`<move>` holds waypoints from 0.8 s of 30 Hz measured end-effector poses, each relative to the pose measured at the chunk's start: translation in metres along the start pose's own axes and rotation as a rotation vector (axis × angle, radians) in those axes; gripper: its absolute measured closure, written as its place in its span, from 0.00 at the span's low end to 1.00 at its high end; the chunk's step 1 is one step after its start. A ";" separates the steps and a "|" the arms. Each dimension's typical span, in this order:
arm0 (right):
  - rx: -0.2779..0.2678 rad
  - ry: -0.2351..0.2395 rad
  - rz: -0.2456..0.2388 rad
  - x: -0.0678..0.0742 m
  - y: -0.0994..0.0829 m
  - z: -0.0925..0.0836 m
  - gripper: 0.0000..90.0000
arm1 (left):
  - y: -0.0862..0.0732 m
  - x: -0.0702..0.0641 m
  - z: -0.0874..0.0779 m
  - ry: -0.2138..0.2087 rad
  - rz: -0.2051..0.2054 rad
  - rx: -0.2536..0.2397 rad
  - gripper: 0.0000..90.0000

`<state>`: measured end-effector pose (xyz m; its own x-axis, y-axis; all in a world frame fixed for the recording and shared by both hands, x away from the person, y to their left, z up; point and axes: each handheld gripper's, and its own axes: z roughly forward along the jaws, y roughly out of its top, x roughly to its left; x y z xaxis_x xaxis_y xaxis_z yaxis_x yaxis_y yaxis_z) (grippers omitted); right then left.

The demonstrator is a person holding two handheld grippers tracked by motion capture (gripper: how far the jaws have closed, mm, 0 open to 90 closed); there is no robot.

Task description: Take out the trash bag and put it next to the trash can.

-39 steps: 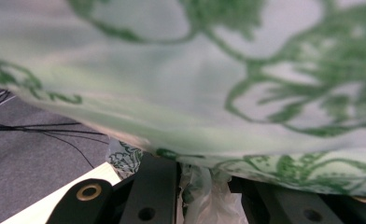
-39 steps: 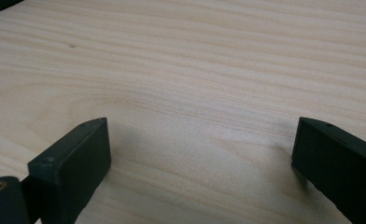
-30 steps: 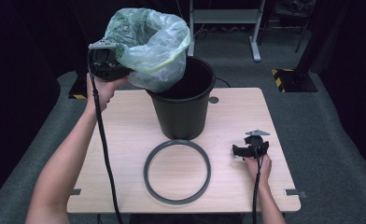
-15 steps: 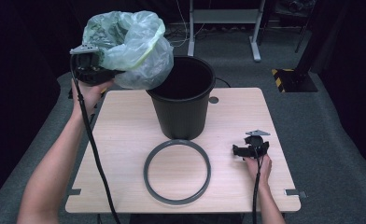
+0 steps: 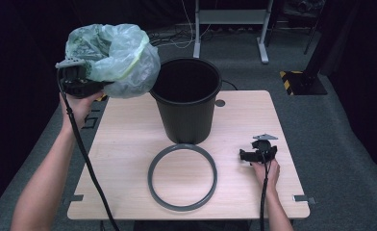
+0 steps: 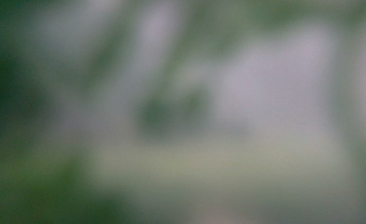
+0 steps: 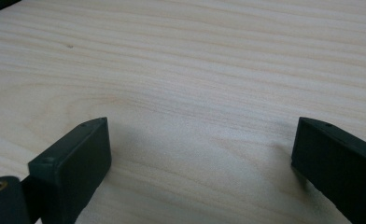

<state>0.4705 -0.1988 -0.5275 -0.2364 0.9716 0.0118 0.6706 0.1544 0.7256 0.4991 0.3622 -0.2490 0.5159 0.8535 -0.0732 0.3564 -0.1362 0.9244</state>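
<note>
aloft, the left claw [image 5: 93, 86] pinches a crinkled, translucent green bag [image 5: 114, 57].

The left gripper view is one blur of grey-green plastic from the bag [image 6: 186, 116], pressed too near the lens for any fold to read. In the high view that bag [image 5: 112, 57] covers the left claw's [image 5: 97, 86] tips, so its grip stays unseen there.
</note>
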 end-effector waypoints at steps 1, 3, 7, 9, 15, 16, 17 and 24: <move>0.000 0.000 0.002 0.000 0.000 0.000 0.04 | -0.002 0.001 0.000 0.001 -0.004 0.002 0.87; 0.000 0.000 0.002 0.000 0.000 0.000 0.04 | -0.007 0.004 0.001 0.002 -0.013 0.003 0.87; 0.000 -0.001 0.002 0.000 0.000 0.000 0.04 | -0.024 0.012 0.007 -0.002 -0.046 0.019 0.87; 0.000 0.000 0.003 0.000 0.000 0.000 0.04 | -0.035 0.015 0.012 -0.007 -0.065 0.024 0.87; -0.001 0.000 0.002 0.000 0.000 0.000 0.04 | -0.067 0.024 0.032 -0.005 -0.106 0.071 0.87; -0.001 0.000 0.002 0.000 0.000 0.000 0.04 | -0.067 0.024 0.032 -0.005 -0.106 0.071 0.87; 0.000 -0.001 0.002 0.000 0.000 0.000 0.04 | -0.076 0.025 0.040 -0.001 -0.109 0.088 0.87; 0.001 -0.001 0.003 0.000 -0.001 -0.001 0.04 | -0.149 0.022 0.099 -0.007 -0.153 0.255 0.87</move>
<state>0.4698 -0.1990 -0.5275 -0.2338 0.9722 0.0136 0.6721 0.1515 0.7248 0.5350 0.3516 -0.4251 0.4461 0.8704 -0.2081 0.6146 -0.1289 0.7783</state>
